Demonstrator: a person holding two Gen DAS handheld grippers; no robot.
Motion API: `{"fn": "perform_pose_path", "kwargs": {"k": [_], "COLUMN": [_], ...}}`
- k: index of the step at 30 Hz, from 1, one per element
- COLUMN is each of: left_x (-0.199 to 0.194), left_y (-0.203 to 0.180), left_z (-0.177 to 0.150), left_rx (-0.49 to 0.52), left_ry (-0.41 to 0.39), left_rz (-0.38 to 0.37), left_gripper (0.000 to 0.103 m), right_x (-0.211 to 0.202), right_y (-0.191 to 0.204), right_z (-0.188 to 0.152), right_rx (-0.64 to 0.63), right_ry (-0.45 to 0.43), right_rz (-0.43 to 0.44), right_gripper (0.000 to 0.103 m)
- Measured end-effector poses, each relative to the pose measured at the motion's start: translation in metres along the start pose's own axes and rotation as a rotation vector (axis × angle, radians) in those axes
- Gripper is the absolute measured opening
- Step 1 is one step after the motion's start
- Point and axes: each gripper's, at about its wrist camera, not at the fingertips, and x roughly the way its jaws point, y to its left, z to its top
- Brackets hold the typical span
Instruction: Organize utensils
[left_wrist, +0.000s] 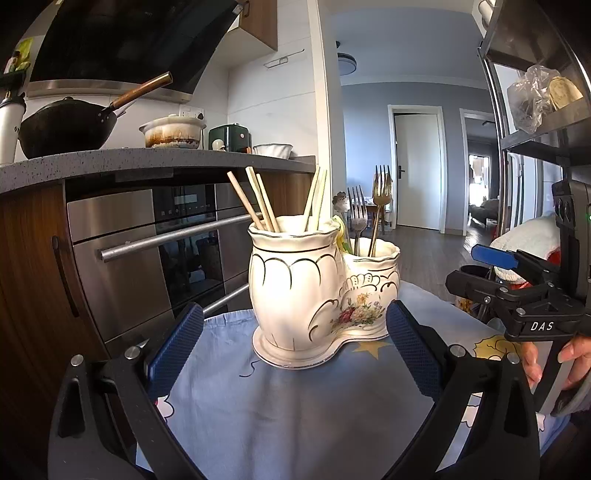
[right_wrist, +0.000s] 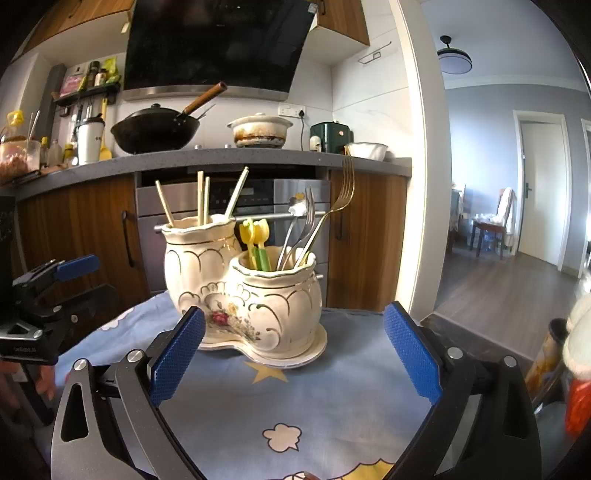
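A: Where's the utensil holder (left_wrist: 317, 295)?

B: On the blue cloth (left_wrist: 295, 413), straight ahead of both grippers. Chopsticks (left_wrist: 255, 199) stand in its taller pot, forks (right_wrist: 314, 229) and small yellow-green picks (right_wrist: 256, 243) in the lower one.

A: And the grippers?

B: The left gripper (left_wrist: 295, 347) has its jaws spread wide, nothing between the pads, the holder just beyond the tips. The right gripper (right_wrist: 291, 350) is likewise wide and empty, the holder's base near its left finger.

A: Behind it?

B: An oven (left_wrist: 147, 251) under the counter (left_wrist: 110, 158).

Holder (right_wrist: 258, 295) glossy glazed ceramic; forks (right_wrist: 314, 229) shiny metal; chopsticks (left_wrist: 258, 199) matt wood; tablecloth (right_wrist: 314, 398) soft printed cloth.
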Motion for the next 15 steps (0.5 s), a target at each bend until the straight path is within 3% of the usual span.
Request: {"fn": "perform_pose_path", "kwargs": {"k": [15], "left_x": [0.0016], "left_y": [0.0008], "left_z": [-0.0001], "left_rx": [0.0], "left_ry": [0.006], "left_rz": [0.0], "left_gripper": [0.098], "right_x": [0.0013], "right_y": [0.0008], "right_z": [0.0005], "right_rx": [0.001], "right_ry": [0.006], "right_rz": [-0.002], "right_gripper": [0.096]}}
